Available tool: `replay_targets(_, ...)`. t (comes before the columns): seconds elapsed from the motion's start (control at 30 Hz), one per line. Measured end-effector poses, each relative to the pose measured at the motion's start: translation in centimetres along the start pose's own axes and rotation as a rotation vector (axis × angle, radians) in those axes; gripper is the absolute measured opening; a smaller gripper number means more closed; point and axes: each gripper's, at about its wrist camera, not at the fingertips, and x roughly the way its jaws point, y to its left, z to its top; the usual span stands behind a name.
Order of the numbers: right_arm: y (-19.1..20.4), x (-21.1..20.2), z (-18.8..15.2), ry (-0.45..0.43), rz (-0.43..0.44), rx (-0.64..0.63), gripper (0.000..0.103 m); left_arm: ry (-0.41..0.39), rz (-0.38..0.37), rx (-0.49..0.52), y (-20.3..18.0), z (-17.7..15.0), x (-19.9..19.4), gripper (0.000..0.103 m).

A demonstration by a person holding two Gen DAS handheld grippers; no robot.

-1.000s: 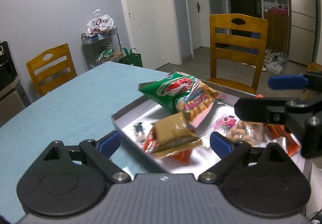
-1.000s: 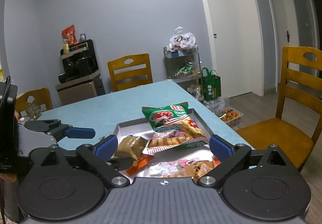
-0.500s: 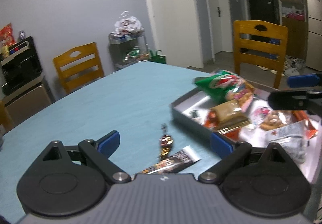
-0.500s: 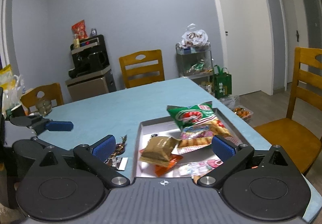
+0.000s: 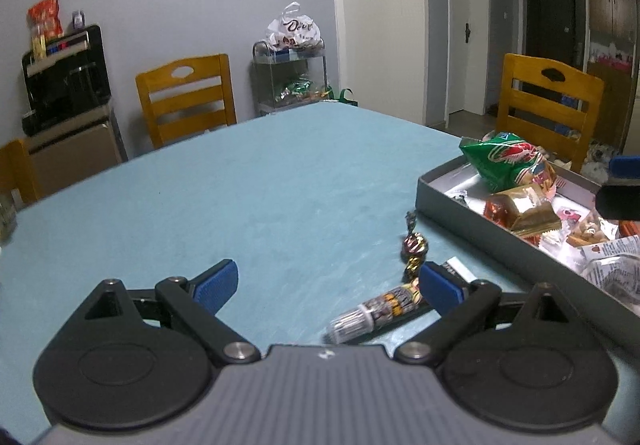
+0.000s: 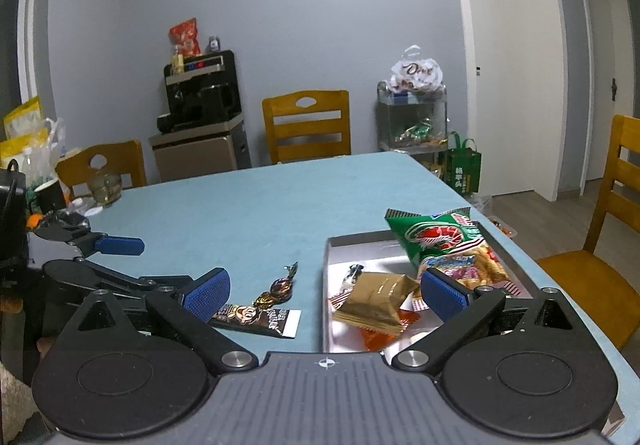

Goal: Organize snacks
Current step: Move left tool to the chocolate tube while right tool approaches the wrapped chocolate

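A grey metal tray (image 6: pixel 333 253) on the blue table holds a green shrimp-cracker bag (image 6: pixel 434 236), a gold packet (image 6: pixel 376 301) and several small snacks. Left of the tray, a dark chocolate bar (image 6: pixel 260 319) and a twisted foil candy (image 6: pixel 278 288) lie on the cloth. My left gripper (image 5: pixel 328 285) is open low over the table, with the bar (image 5: pixel 380 311) beside its right finger and the candy (image 5: pixel 414 249) just ahead; the tray (image 5: pixel 480 241) lies to its right. My right gripper (image 6: pixel 326 293) is open, straddling the tray's left rim and the bar.
Wooden chairs (image 6: pixel 306 125) stand around the table. A wire cart (image 6: pixel 414 117) and a coffee machine (image 6: pixel 200 93) line the far wall. A glass jar (image 6: pixel 105 187) and cups sit at the table's far left. The table edge runs close along the tray's right side.
My left gripper has swung left off the tray and now hangs over the cloth by the bar and candy. The right gripper has also shifted left, bringing the bar and candy into view.
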Motion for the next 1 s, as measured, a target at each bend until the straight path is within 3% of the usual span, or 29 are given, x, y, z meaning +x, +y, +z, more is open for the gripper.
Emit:
replay_targets(0.23, 1.3, 0.8, -0.7, 0.027, 0.002, -0.024, 0.103, 0.032, -0.044, 0.045, 0.7, -1.4, 0.7, 0.098)
replay_targets(0.33, 1.5, 1.3, -1.1, 0.046, 0.01, -0.031, 0.103, 0.043, -0.063, 0.109, -0.8, -1.9, 1.5, 0.098)
replay_targets(0.57, 2.0, 1.8, -0.3, 0.053, 0.039, -0.033, 0.103, 0.047, -0.033, 0.235, -4.3, -2.3, 3.7, 0.098)
replay_targets(0.83, 3.5, 4.0, 2.4, 0.103, 0.068, 0.011, 0.103, 0.062, -0.074, 0.093, -3.7, -0.7, 5.6, 0.098)
replay_targets(1.0, 4.4, 5.9, 2.6, 0.147, 0.032, 0.015, 0.103, 0.054, -0.069, 0.069, -3.5, -1.1, 5.7, 0.098)
